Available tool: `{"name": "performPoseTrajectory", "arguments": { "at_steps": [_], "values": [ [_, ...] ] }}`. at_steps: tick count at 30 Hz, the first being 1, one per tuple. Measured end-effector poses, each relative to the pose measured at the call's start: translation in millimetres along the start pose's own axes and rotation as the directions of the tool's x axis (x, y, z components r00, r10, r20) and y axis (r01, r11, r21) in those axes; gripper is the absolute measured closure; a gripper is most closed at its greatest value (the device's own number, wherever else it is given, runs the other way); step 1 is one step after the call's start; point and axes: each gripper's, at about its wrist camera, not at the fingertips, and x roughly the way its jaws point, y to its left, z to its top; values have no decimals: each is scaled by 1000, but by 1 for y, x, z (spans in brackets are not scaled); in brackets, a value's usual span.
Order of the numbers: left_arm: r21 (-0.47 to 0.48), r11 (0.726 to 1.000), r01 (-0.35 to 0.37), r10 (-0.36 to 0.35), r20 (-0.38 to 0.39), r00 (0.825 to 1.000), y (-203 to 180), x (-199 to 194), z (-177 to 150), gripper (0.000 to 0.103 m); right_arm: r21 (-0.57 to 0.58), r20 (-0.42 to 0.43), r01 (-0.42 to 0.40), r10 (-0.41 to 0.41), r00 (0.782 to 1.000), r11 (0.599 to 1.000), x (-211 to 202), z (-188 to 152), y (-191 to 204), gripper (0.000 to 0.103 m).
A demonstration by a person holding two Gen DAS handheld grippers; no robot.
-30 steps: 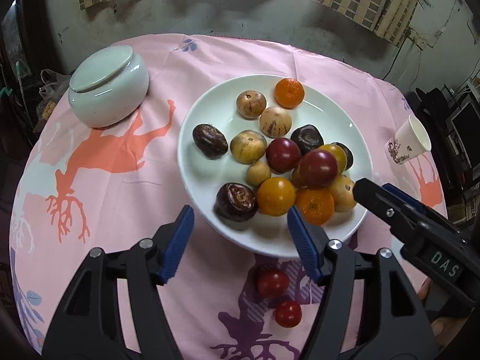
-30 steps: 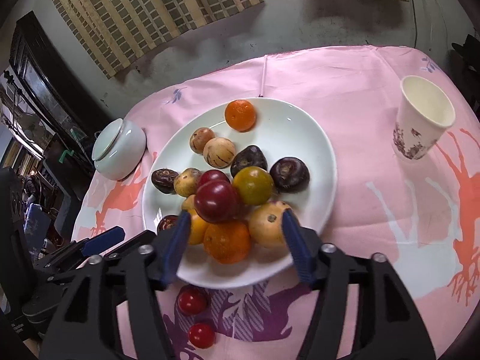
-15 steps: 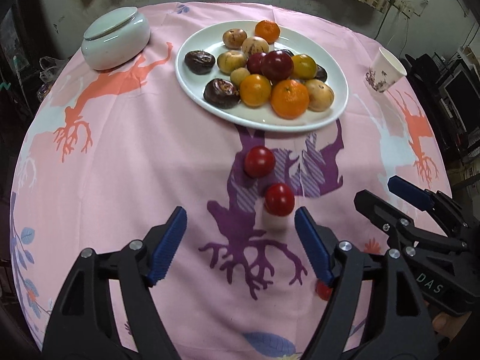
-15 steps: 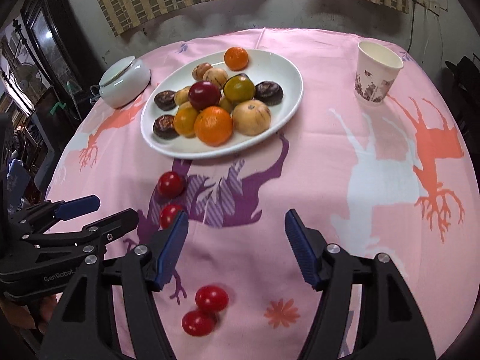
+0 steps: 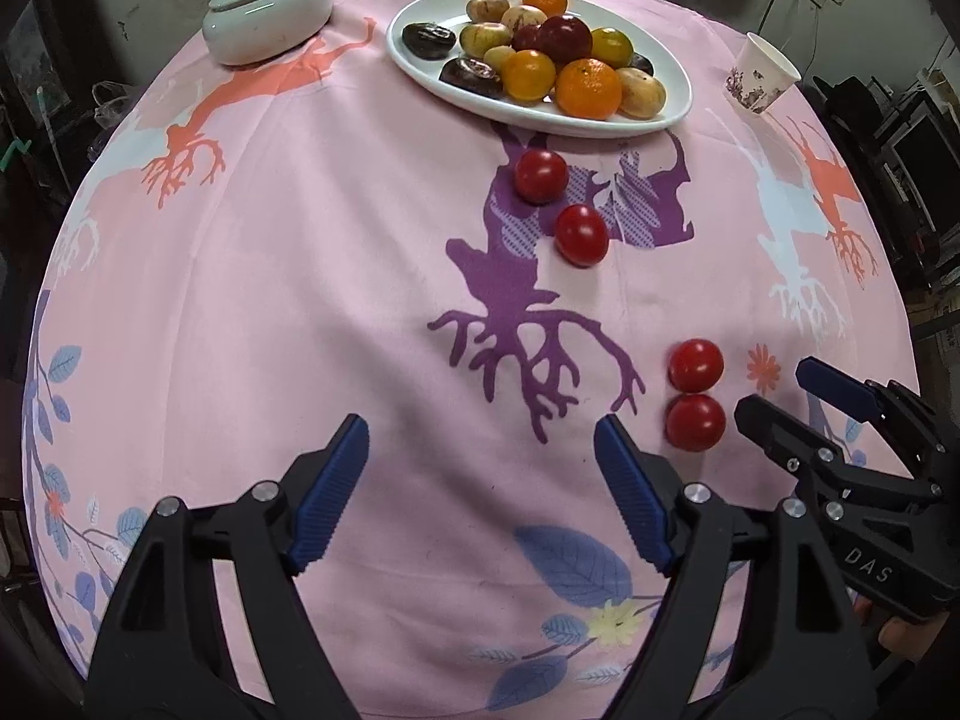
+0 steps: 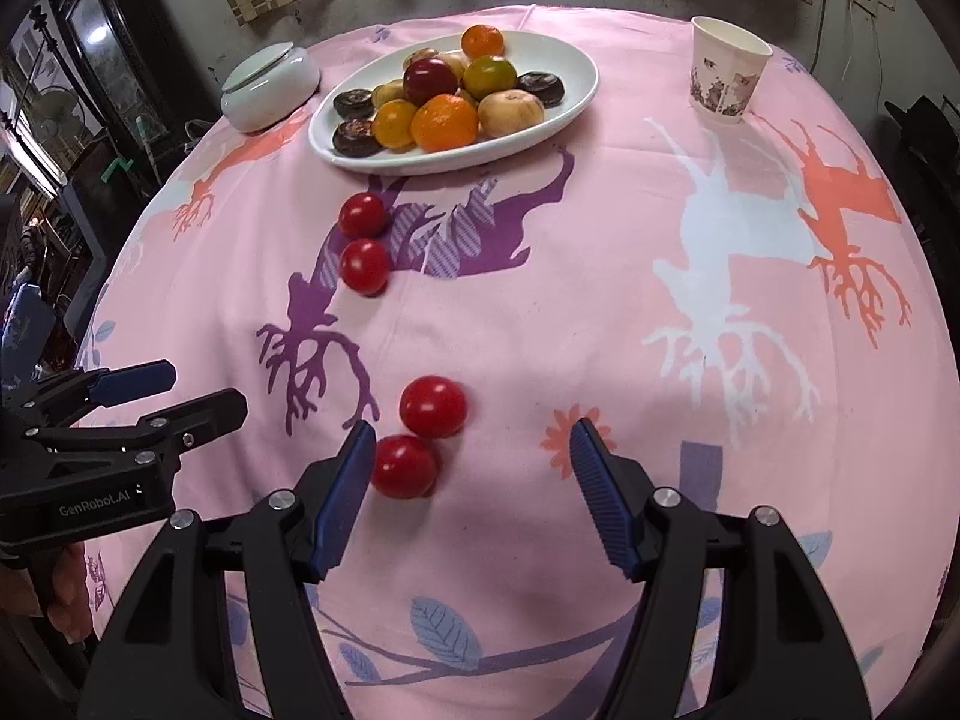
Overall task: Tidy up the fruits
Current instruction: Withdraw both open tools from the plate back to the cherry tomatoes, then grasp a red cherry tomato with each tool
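The fingers of the left gripper stand well apart at the bottom of its own view and are opening wider, with only bare pink tablecloth between them. The right gripper also has its fingers apart, nothing pressed between the pads; in its view, low and centre, one red tomato lies just inside its left-hand finger, seemingly grazing it, though contact is hard to confirm. A second tomato sits against the first, slightly further up the frame.

Two more tomatoes are loose on the cloth: one just below the plate's near rim, the other just beside it, lower in the frame, over the purple deer print. The white plate, at the upper centre of the left view, already carries a heap of mixed fruit: oranges, dark passion fruits, pale brown ones and a deep red one on top.

As a judgement, most of the sorting looks done, since the bulk of the fruit is on the plate. Four tomatoes are left on the table, and neither gripper holds one yet. The nearer pair, by the right gripper, looks the likeliest next pick. A lidded white jar at upper left and a paper cup at upper right stand apart from the fruit
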Motion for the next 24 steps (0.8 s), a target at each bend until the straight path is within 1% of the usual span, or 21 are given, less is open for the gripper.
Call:
{"name": "performPoseTrajectory", "arguments": {
  "at_steps": [4,10,12,13,15,16,18,24],
  "values": [
    [-21,1000,1,-1,-19,1000,10,1,-8,24,-45,-6,12,-12,1000,999,6,-10,15,36],
    [-37,999,-4,3,-27,1000,19,1,-10,24,-64,-34,-1,-1,999,998,21,-13,30,36],
    [-37,999,-3,2,-27,1000,19,1,-10,24,-72,-41,1,-4,999,997,26,-13,33,46],
    [-36,999,-4,3,-28,1000,18,1,-9,24,-74,-49,-5,1,999,997,29,-12,33,50],
    [-35,999,-5,4,-32,999,17,3,-9,24,-77,-75,-11,5,997,997,36,-13,34,67],
    [-34,999,-3,2,-35,999,16,3,-8,24,-68,-79,-13,8,997,998,38,-13,32,71],
    [-33,999,0,-1,-39,999,14,5,-8,24,-55,-71,-24,20,997,998,37,-13,29,73],
    [-9,1000,22,-22,-47,999,-3,10,-2,24,-32,-52,-54,53,997,998,20,-12,11,73]
  ]
}}
